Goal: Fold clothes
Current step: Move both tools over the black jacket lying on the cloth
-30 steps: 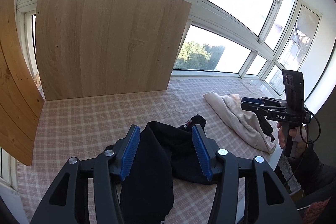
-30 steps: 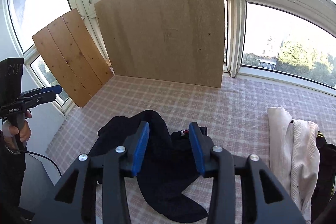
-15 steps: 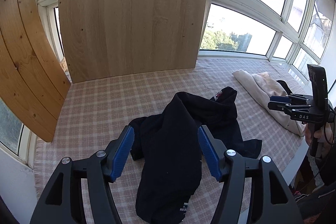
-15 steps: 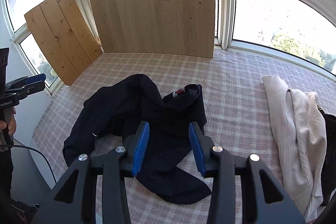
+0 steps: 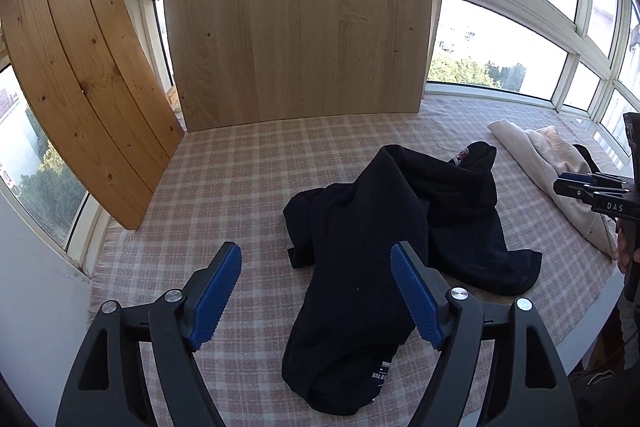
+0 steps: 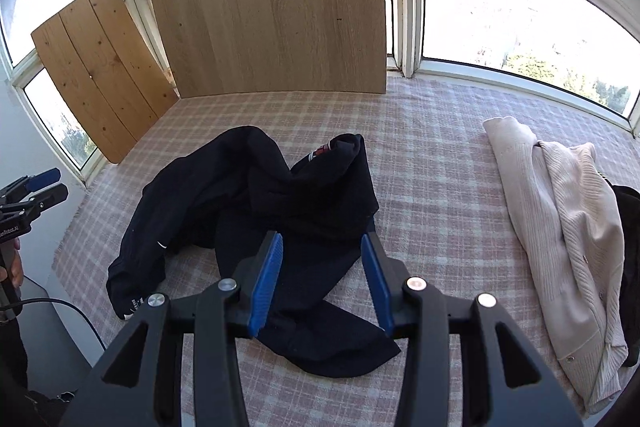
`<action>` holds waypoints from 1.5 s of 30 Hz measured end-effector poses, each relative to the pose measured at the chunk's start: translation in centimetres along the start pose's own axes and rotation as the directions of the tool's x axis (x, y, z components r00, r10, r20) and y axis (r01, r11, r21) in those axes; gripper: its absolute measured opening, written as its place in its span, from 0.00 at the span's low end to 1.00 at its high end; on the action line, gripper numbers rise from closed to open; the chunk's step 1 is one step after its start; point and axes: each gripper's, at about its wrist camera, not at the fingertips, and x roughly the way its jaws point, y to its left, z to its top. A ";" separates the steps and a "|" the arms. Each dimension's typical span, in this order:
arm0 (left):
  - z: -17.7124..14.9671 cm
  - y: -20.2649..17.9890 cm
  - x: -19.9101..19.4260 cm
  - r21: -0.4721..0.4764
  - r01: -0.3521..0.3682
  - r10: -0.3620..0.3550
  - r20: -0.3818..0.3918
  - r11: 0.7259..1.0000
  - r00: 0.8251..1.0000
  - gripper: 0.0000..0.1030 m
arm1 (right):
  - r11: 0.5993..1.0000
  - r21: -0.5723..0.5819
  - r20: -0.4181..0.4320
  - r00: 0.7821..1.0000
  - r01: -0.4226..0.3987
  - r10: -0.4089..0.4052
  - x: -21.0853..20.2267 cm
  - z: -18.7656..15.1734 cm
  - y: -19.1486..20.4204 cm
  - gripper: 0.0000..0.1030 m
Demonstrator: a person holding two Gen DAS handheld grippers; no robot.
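A crumpled black garment [image 5: 384, 247] lies in a heap on the pink checked cloth [image 5: 240, 179]; it also shows in the right wrist view [image 6: 288, 211]. A small red-and-white label [image 6: 320, 151] shows near its far fold. My left gripper [image 5: 316, 267] is open and empty, above the garment's near left part. My right gripper [image 6: 322, 259] is open and empty, above the garment's near edge. Each gripper also shows at the edge of the other view: the right one [image 5: 592, 187], the left one [image 6: 32, 191].
A cream knitted cardigan [image 6: 560, 227] lies folded lengthwise at the right, with a dark garment [image 6: 630, 251] beyond it. A large wooden board [image 5: 296, 27] and a slatted pine panel [image 5: 80, 83] lean against the windows at the back and left. The table edge runs close along the near side.
Both grippers have lifted and drawn back from the black garment, so more of it and the table shows. The left jaws have spread wider. The garment lies as before.
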 end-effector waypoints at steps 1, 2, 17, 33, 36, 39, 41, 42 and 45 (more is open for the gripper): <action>-0.3 0.2 0.2 -0.011 -0.003 0.003 -0.013 1.000 1.000 0.74 | 1.000 0.005 -0.002 1.000 -0.001 0.001 0.2 -0.4 -0.2 0.40; -0.6 0.4 0.5 -0.024 -0.009 0.008 -0.024 1.000 1.000 0.74 | 1.000 -0.002 -0.007 1.000 0.015 -0.015 0.4 -0.7 -0.3 0.40; 0.3 0.7 0.4 -0.080 0.046 -0.048 -0.019 0.996 0.999 0.74 | 0.998 -0.014 -0.076 0.995 0.067 -0.068 1.6 -1.2 -0.5 0.40; 0.9 1.1 0.1 -0.081 0.038 -0.039 -0.007 0.996 0.999 0.74 | 0.999 0.030 -0.066 0.997 0.032 -0.030 1.4 -1.0 -1.0 0.40; 0.9 1.2 -0.1 -0.073 0.023 -0.024 -0.001 0.997 1.000 0.74 | 0.999 0.026 -0.060 0.998 0.032 -0.031 1.2 -0.9 -0.9 0.40; 1.0 1.3 -0.2 -0.077 0.032 -0.032 0.005 0.996 0.999 0.74 | 0.999 0.019 -0.061 0.997 0.041 -0.040 1.3 -0.9 -0.8 0.40; 1.1 1.3 -0.3 -0.078 0.033 -0.032 0.008 0.996 0.999 0.74 | 0.998 0.014 -0.065 0.996 0.056 -0.055 1.5 -0.9 -0.8 0.40; 1.1 1.2 -0.4 -0.077 0.031 -0.030 0.012 0.997 0.999 0.74 | 0.998 0.016 -0.058 0.996 0.068 -0.067 1.4 -0.9 -0.8 0.40; 1.2 1.1 -0.8 -0.068 0.031 -0.029 0.025 0.997 0.999 0.74 | 0.997 0.034 -0.025 0.997 0.072 -0.071 0.8 -0.8 -1.2 0.40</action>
